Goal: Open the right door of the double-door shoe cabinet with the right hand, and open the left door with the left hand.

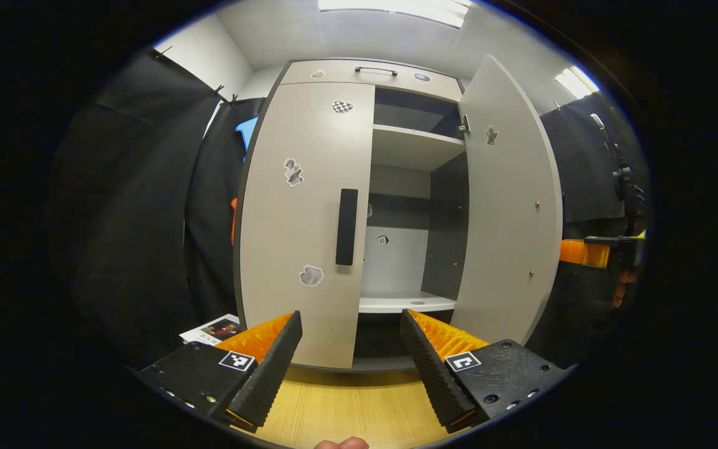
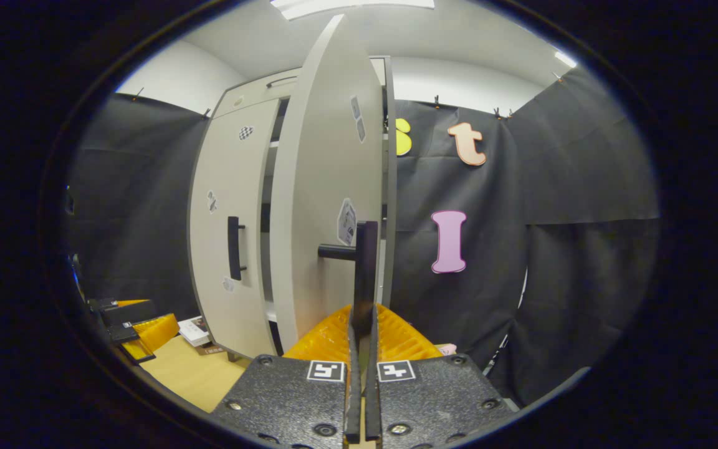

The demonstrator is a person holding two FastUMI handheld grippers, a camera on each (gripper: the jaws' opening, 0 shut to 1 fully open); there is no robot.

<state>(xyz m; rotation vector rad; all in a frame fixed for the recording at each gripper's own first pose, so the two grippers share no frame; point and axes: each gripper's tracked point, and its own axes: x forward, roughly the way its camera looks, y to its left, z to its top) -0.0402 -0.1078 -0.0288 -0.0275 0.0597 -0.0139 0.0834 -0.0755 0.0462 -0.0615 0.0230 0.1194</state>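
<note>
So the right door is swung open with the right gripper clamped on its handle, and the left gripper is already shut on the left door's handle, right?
Not quite. In the left gripper view the left gripper is open, short of the left door's handle, and the left door is closed. The rest holds: the right gripper is clamped on the handle of the open right door.

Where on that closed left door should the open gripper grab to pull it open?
Probably the left door's handle, a vertical bar near the door's inner edge. The left gripper, jaws open, faces it head on, so come straight from the front, one finger each side of the bar, around its middle.
</note>
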